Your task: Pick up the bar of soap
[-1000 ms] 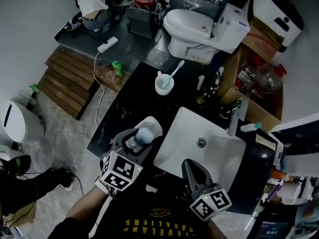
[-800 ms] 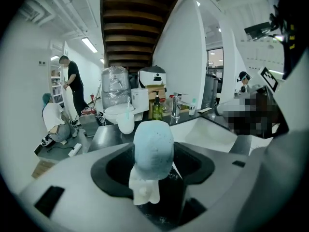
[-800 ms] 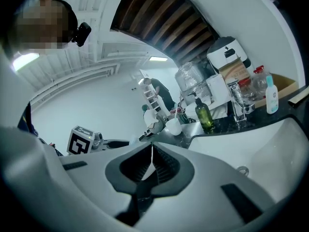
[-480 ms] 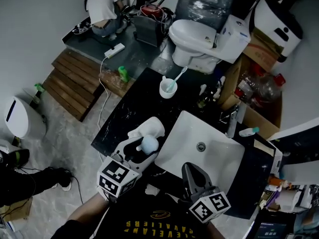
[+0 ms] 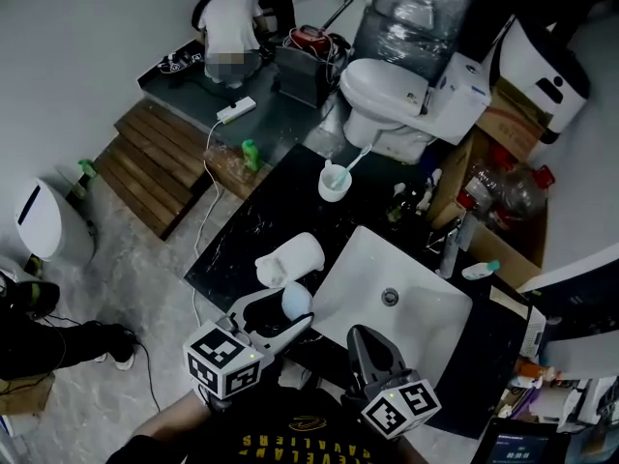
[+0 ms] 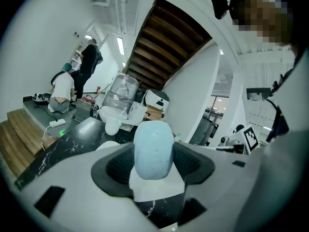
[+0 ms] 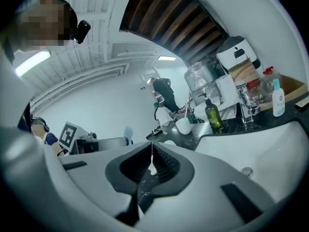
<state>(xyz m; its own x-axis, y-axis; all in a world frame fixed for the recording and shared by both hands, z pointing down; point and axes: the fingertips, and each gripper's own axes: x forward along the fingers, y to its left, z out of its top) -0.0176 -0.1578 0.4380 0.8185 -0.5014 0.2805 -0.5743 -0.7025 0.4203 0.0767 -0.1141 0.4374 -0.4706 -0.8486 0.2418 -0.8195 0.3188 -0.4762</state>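
Left gripper (image 5: 288, 309) clamped on pale-blue bar of soap (image 6: 153, 148) — seemingly lifted off black counter (image 5: 242, 232); right gripper (image 7: 151, 164) jaws together, empty.

Head overhead, 2 low views, shared countertop (image 5: 237, 225) (image 6: 72, 140)

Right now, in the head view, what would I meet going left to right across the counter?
bar of soap → cup with toothbrush → sink drain → faucet → small white bottle

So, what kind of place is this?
Probably a bathroom, perhaps a staged one: a white sink set in a black counter, a toilet behind it, and a cup holding a toothbrush.
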